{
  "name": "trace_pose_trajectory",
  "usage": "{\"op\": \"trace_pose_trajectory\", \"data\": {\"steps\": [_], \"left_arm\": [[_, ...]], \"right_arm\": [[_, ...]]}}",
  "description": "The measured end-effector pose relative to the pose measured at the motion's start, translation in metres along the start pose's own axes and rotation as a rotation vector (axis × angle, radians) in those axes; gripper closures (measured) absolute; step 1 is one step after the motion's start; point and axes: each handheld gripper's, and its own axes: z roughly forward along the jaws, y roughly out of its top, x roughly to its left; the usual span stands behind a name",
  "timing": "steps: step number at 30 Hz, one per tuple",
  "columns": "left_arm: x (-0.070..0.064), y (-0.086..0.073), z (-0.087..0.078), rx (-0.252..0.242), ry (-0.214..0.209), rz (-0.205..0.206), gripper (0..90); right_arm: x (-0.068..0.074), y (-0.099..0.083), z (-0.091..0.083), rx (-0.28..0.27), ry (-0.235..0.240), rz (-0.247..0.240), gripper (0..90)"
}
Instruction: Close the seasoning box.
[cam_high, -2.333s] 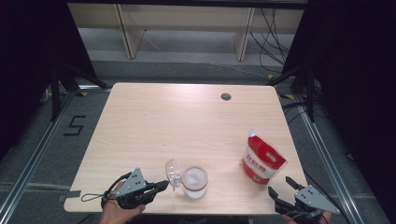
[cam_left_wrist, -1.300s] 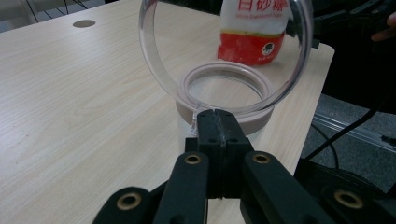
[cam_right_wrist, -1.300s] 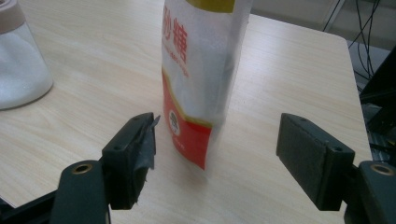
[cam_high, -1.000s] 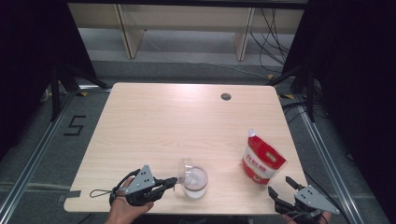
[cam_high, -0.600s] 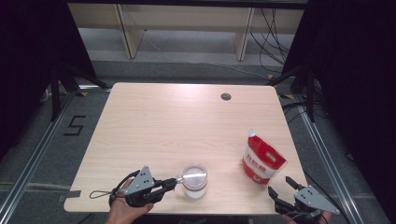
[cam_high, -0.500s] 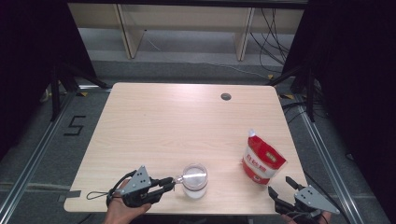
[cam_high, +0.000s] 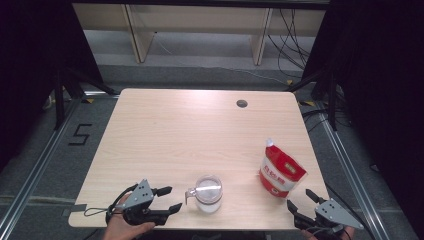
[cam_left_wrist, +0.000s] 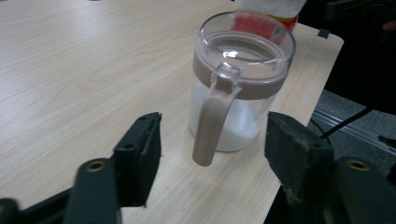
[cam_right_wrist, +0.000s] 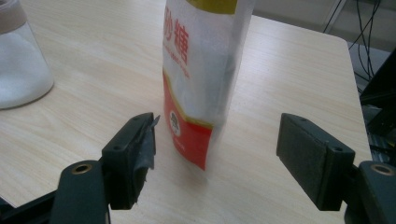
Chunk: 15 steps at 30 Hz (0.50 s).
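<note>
**Jar lid down, bag untouched**

Lid on the jar (cam_high: 208, 193) is sitting closed now, was flipped up earlier. Left claw (cam_high: 169, 198) is hanging wide open just beside the handle, gripping nothing. Right claw (cam_high: 302, 200) is waiting wide open near the sugar bag (cam_high: 281, 169), standing upright on the counter (cam_high: 190, 135). Jar looks part-filled; bag handling is likely remaining.

Light wooden table (cam_high: 165, 130), lidded jar (cam_high: 208, 193) near front edge, red-and-white pouch (cam_high: 281, 170) standing right

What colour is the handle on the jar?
Light brown handle, matching the jar lid rim; left gripper view shows it best.
</note>
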Motion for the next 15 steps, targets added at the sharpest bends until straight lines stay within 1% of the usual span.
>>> {"op": "trace_pose_trajectory", "data": {"steps": [1,3,4,5,6,7,8,9,10,12,13,14,15], "left_arm": [[0.000,0.000,-0.001,0.003,0.000,0.009,31.8],[0.001,-0.001,-0.001,0.002,0.002,0.019,28.2],[0.001,-0.002,-0.002,-0.001,0.004,0.015,26.6],[0.001,-0.003,-0.002,-0.001,0.002,0.013,24.9],[-0.001,-0.004,-0.002,-0.003,0.010,-0.020,23.2],[0.000,-0.005,-0.003,0.004,0.007,-0.013,22.3],[0.000,-0.006,-0.003,0.001,0.015,-0.016,22.2],[0.001,-0.006,-0.003,0.001,0.015,-0.001,21.8],[0.002,-0.007,-0.004,0.011,0.016,0.019,21.1],[0.002,-0.008,-0.004,0.014,0.017,0.011,20.2],[0.001,-0.010,-0.003,0.006,0.012,-0.018,20.0],[0.001,-0.010,-0.003,0.008,0.010,-0.018,19.6],[0.001,-0.011,-0.004,0.018,0.017,-0.018,18.9]], "right_arm": [[0.001,0.000,0.000,0.002,0.004,0.016,29.3],[0.000,0.000,0.000,0.001,-0.001,-0.003,29.3],[0.000,0.000,0.000,0.001,-0.001,-0.004,29.3],[0.000,0.000,0.000,0.003,0.000,0.007,29.3],[0.000,0.000,0.000,0.003,0.001,0.008,29.3],[0.001,0.000,0.000,0.000,0.003,0.014,29.3],[0.001,0.000,0.000,0.000,0.003,0.014,29.1],[0.001,0.000,0.000,-0.001,0.002,0.013,28.9],[0.001,0.000,0.000,-0.001,0.002,0.013,28.9],[0.001,0.000,0.000,0.001,0.003,0.017,28.9],[0.001,0.000,0.000,0.002,0.002,0.017,28.9],[0.001,0.000,0.000,0.002,0.001,0.016,28.9],[0.001,0.000,0.000,0.002,0.001,0.015,28.9]]}}
